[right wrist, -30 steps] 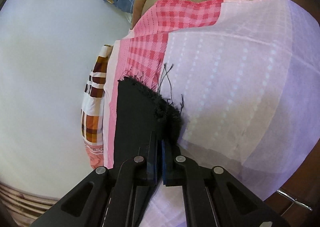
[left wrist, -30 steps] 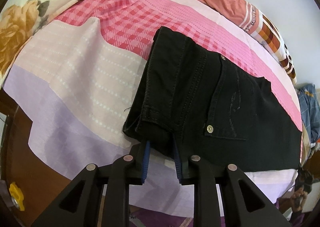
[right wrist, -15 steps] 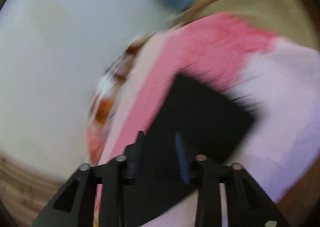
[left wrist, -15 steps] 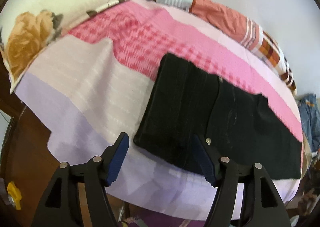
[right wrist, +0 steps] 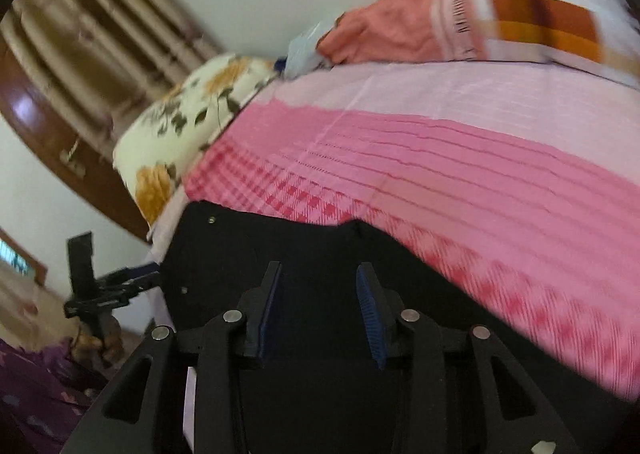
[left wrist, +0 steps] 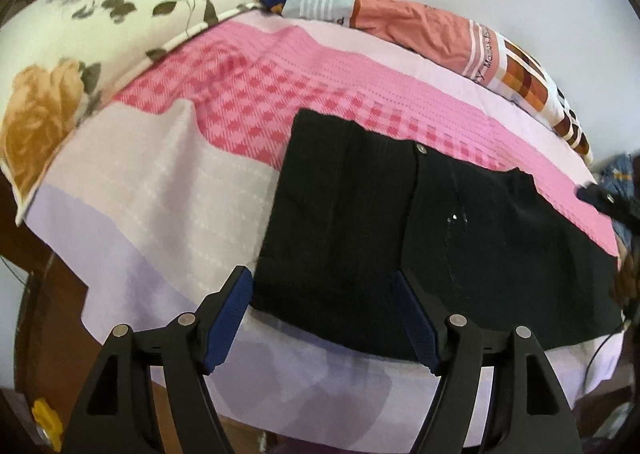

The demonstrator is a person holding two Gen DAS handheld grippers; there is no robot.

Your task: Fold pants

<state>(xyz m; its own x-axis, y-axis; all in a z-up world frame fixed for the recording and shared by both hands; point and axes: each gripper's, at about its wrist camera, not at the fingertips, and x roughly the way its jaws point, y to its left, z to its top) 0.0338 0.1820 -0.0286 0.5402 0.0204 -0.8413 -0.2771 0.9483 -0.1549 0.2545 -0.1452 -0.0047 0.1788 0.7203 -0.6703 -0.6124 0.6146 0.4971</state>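
Observation:
Black pants [left wrist: 420,230] lie folded flat on the pink and lilac bedsheet [left wrist: 168,190], waistband end toward the left. My left gripper [left wrist: 320,286] is open and empty, just off the near waistband edge, jaws wide apart. My right gripper [right wrist: 318,278] is open and empty, hovering over the pants [right wrist: 320,246] near their other end. The left gripper also shows in the right wrist view [right wrist: 100,290] at the far left, and the right gripper shows at the right edge of the left wrist view [left wrist: 608,202].
A floral pillow [left wrist: 92,38] lies at the bed's left end. An orange and checked blanket [left wrist: 440,34] lies bunched along the white wall. A wooden bed frame [left wrist: 44,314] runs below the sheet's near edge. Curtains [right wrist: 80,34] hang behind the pillow.
Both grippers have let go of the pants and opened. The left has drawn back from the waistband. The right has swung round to face the pillow end.

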